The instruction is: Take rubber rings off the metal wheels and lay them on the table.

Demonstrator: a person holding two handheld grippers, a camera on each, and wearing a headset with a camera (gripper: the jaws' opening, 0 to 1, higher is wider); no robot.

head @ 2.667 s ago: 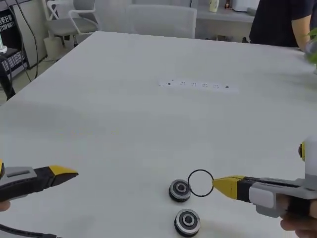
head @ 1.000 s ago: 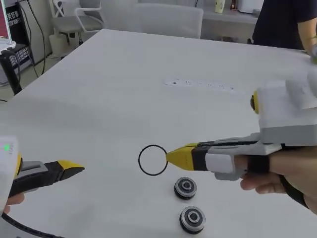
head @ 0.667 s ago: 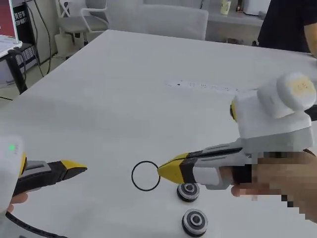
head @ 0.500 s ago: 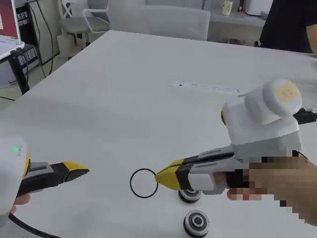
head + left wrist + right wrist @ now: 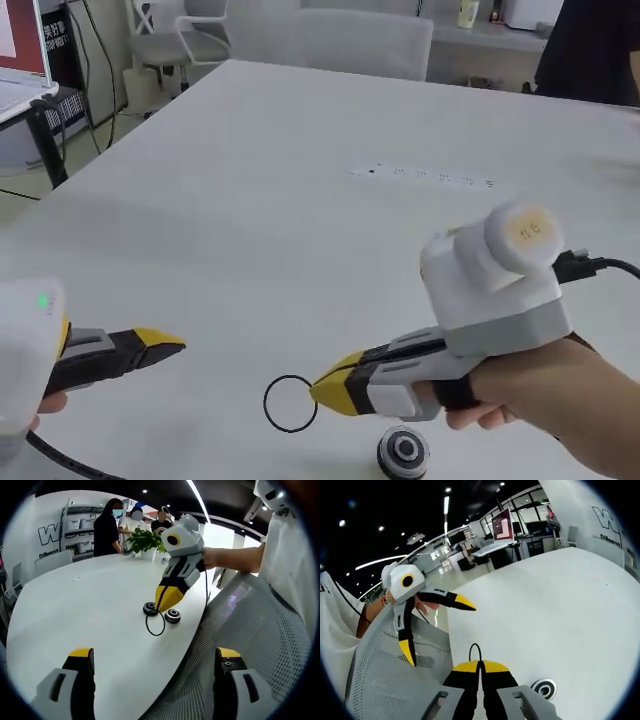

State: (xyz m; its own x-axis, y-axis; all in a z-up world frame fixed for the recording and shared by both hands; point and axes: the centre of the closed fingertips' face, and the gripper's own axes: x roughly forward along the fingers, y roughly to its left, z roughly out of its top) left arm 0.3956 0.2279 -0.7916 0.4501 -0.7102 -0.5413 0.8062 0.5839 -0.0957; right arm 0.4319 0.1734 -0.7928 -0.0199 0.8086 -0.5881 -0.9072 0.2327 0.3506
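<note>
– right gripper (image 5: 320, 392), how does it stand?
– its jaws are pressed together at the yellow tips, and they pinch the rubber ring (image 5: 290, 403) by its edge. the ring sticks out in front of the tips, low over the table (image 5: 300, 180), a little to the left of one metal wheel (image 5: 403, 453). whether its lower part touches the surface, i cannot tell
– and the left gripper (image 5: 170, 345)?
– in its own view the jaws are wide apart and hold nothing. it hovers over the table, well apart from the ring, on the left side
– which step is this, do you think?
– laying the ring down, i think. to do it well, i would lower the tips until the ring lies flat on the table, and then open the jaws only a little. rubber is light and can stick to a pad, so a slow release is better, then a lift straight up
– any risk?
– the wheels are near. a second wheel (image 5: 149, 608) shows in the left gripper view, and both stand just beside the ring, so it should go on bare table, not on top of them
</note>
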